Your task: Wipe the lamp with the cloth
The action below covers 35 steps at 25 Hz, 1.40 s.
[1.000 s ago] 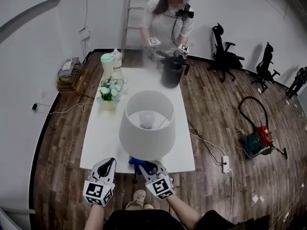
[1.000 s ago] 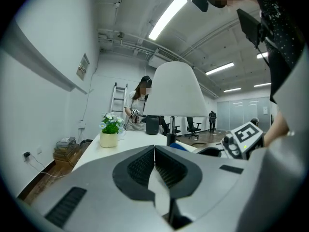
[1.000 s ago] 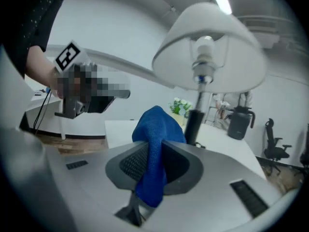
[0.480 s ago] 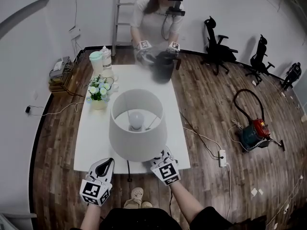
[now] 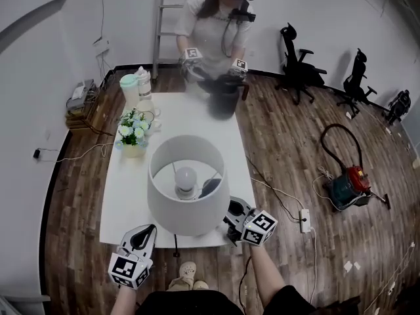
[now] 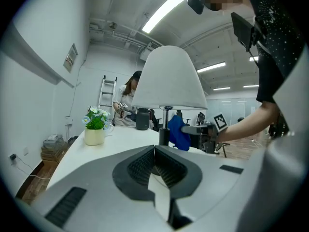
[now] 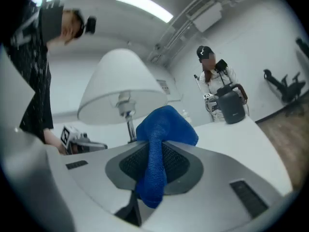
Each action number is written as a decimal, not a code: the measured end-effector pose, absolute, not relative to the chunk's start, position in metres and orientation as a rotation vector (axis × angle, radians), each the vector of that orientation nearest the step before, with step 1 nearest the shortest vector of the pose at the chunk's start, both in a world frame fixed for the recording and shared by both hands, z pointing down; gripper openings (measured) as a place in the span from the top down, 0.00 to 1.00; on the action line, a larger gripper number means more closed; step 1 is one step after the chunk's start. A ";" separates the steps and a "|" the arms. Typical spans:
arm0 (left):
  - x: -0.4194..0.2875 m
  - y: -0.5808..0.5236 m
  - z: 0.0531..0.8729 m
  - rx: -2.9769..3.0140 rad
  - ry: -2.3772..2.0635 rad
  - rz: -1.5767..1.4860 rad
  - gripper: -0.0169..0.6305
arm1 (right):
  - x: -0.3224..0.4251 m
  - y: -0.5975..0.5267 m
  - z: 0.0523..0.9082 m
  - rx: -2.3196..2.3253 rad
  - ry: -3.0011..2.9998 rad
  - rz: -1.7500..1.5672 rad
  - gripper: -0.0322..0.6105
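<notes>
Two ribbed fingers (image 7: 179, 164) pinch knitted blue cloth (image 7: 163, 129) near the tapered lamp (image 7: 121, 87).

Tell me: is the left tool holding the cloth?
No, the left tool is shut on nothing; the blue cloth sits in the right tool.

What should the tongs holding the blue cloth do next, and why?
Probably nudge the right tongs forward so the blue cloth presses the lamp's stem for wiping. The cloth is clamped and sits right beside the stem under the lampshade, but I can't tell that it touches yet.
</notes>
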<state>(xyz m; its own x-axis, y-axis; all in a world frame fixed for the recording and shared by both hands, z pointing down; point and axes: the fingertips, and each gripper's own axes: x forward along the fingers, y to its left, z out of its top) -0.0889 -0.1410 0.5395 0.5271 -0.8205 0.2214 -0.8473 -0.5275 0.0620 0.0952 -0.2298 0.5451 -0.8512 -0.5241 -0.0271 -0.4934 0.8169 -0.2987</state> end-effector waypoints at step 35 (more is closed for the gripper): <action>-0.103 -0.174 0.559 2.541 -1.466 0.209 0.96 | 0.133 -0.213 0.521 -0.978 2.884 -0.345 0.83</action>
<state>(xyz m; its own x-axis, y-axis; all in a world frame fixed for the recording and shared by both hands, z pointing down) -0.1031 -0.1743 0.5594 0.4979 -0.8387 0.2207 -0.8670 -0.4878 0.1020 0.1326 -0.2127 0.5215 -0.7938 -0.6081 -0.0002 -0.5910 0.7715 -0.2358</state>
